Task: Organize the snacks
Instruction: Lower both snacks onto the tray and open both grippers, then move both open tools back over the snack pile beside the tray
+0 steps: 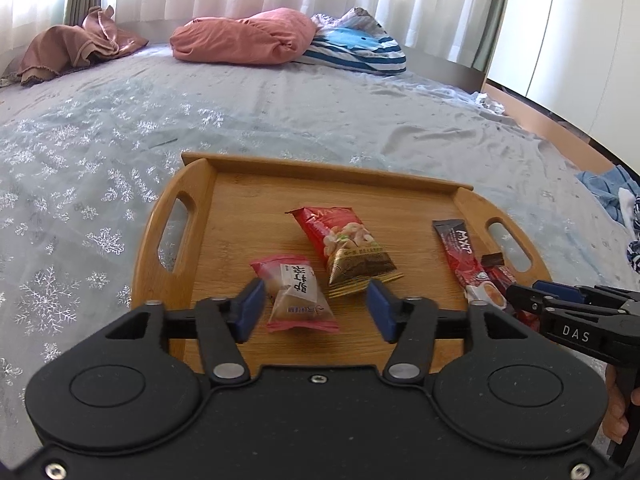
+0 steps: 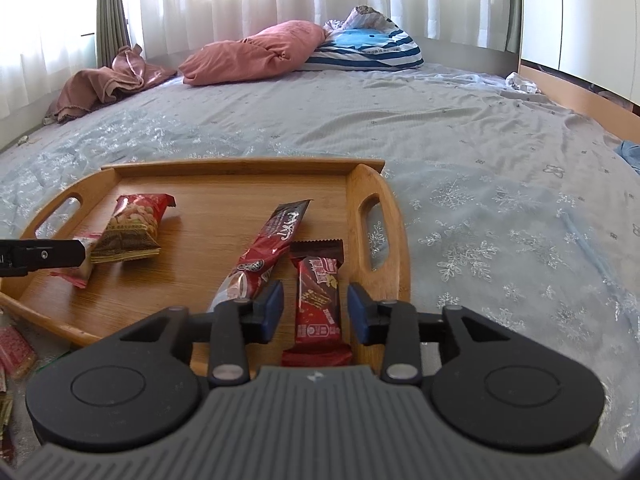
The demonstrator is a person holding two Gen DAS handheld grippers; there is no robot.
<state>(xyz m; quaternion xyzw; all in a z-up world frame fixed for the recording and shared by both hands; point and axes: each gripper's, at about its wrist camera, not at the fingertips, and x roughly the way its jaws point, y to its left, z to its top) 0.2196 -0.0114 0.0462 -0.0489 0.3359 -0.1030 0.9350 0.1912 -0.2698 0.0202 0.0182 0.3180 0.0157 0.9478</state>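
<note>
A bed [image 1: 280, 120] with a pale snowflake cover fills both views, with a pink pillow [image 1: 244, 36] and a striped pillow [image 1: 356, 46] at its far end. A wooden tray [image 1: 224, 196] sits on the cover and holds four snacks. The nut bag [image 1: 344, 244] lies near the tray's middle. The coffee stick [image 1: 460, 256] lies toward the right handle, and the chocolate bar [image 2: 318, 308] lies just beside it. The pink cake pack [image 1: 296, 292] lies near the front edge.

The left gripper [image 1: 316, 310] is wide apart, its blue pads on either side of the cake pack, not pressing it. The right gripper [image 2: 315, 312] is likewise spread, straddling the chocolate bar without clamping it.
</note>
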